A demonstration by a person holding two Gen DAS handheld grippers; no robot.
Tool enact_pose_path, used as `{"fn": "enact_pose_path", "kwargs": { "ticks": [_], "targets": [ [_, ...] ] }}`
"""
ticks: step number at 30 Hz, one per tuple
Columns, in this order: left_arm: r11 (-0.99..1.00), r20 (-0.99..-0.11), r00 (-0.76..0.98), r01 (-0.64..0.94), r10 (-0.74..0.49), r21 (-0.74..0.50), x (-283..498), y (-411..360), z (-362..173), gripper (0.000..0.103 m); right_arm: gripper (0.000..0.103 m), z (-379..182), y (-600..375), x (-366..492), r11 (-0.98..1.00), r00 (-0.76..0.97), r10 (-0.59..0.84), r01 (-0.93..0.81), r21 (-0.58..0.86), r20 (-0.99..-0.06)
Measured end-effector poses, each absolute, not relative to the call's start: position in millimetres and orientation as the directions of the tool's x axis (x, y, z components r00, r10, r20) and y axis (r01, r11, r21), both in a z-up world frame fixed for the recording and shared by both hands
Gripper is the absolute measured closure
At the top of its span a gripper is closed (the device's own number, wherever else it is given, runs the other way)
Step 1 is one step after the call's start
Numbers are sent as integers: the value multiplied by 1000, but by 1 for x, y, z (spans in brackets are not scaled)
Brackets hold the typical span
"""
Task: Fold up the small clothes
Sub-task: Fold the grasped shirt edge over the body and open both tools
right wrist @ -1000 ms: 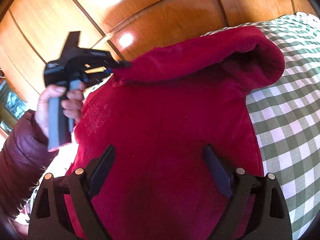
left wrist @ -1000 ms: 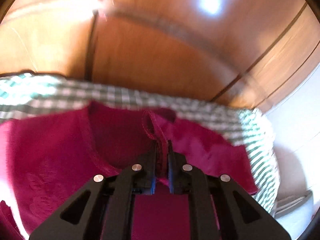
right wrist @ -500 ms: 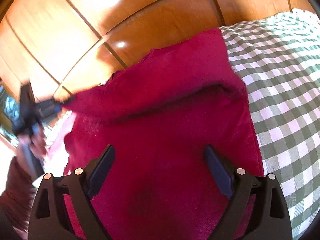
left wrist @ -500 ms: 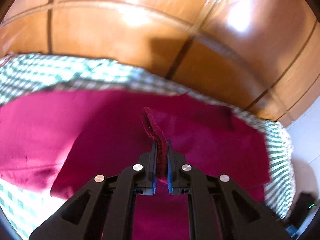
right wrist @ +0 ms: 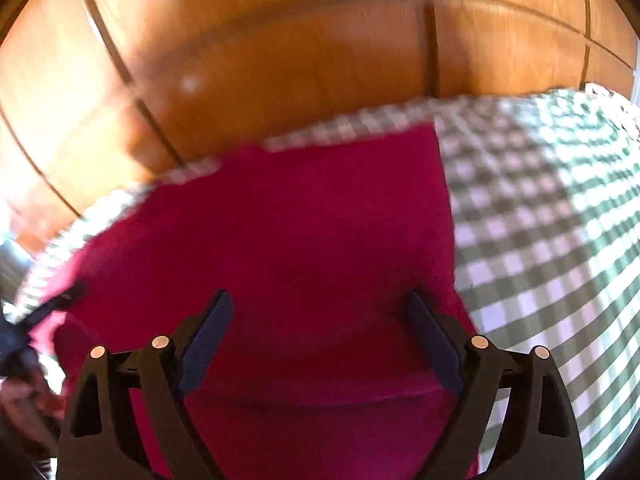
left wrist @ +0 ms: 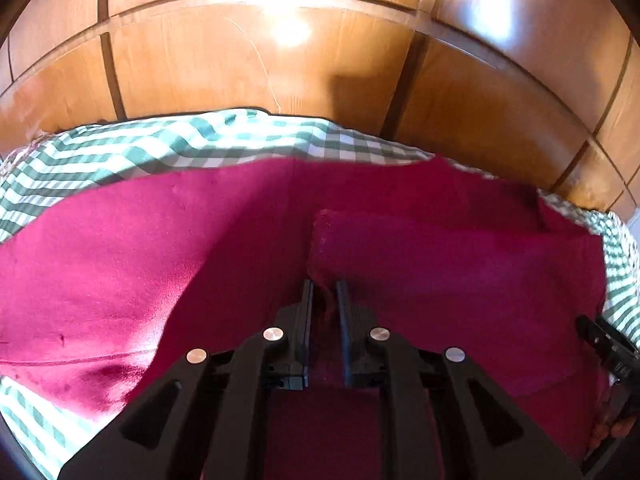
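Left gripper [left wrist: 325, 300]: jaws just easing apart, a hem ridge of the crimson garment [left wrist: 440, 264] between them, pads barely on it if at all; the folded flap lies flat ahead and right, long axis across the checked cloth [left wrist: 168, 148]. Right gripper [right wrist: 320, 344] hangs spread wide and empty over the garment's right part, nearer its right edge. Right view is motion-blurred; the garment's near edge is hidden beneath both tools.

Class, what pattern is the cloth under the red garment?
Green-and-white check on the cloth; clearest in the right wrist view, beside the garment.
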State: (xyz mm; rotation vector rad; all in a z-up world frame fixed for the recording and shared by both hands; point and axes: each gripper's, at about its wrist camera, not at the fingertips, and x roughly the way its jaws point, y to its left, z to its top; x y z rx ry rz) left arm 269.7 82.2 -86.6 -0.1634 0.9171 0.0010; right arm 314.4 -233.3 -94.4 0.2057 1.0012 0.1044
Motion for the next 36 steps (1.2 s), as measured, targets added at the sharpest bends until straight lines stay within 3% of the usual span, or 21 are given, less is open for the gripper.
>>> {"fn": "enact_pose_path", "kwargs": {
  "ticks": [2, 4, 6, 8, 16, 20, 23, 28, 30, 36],
  "targets": [
    [988, -789, 611, -70, -66, -136, 267, 82, -84, 90, 13, -102, -218, 306, 993, 584, 107, -28, 112, -805],
    [978, -789, 606, -85, -103, -193, 263, 87, -78, 77, 11, -100, -210, 304, 999, 590, 52, -24, 47, -806],
    [951, -759, 630, -102, -164, -291, 250, 100, -67, 43, 10, -101, -211, 305, 998, 588, 59, -24, 56, -807],
    [934, -743, 656, -167, -133, -315, 233, 116, -61, 32, 9, -102, -212, 305, 998, 587, 64, -24, 61, -807],
    [775, -714, 678, -352, -175, -525, 152, 217, -67, 33, 9, -101, -208, 304, 999, 593, 50, -23, 45, -804],
    [675, -711, 690, -460, -138, -578, 106, 274, -76, 46, 7, -98, -204, 304, 999, 590, 39, -24, 31, -806],
    [619, -719, 691, -533, -74, -576, 79, 311, -81, 48, 6, -84, -199, 296, 999, 600, 31, -28, 18, -799],
    [448, -699, 715, -628, 10, -636, 42, 383, -86, 60, 6, -60, -169, 255, 984, 631, 174, -147, 104, -756],
    [395, -691, 722, -644, 31, -655, 37, 409, -88, 69, 6, -60, -152, 240, 974, 620, 210, -203, 104, -756],
    [351, -712, 702, -675, 31, -650, 42, 454, -102, 76, 6, -82, -107, 215, 951, 570, 197, -310, 14, -798]
  ]
}}
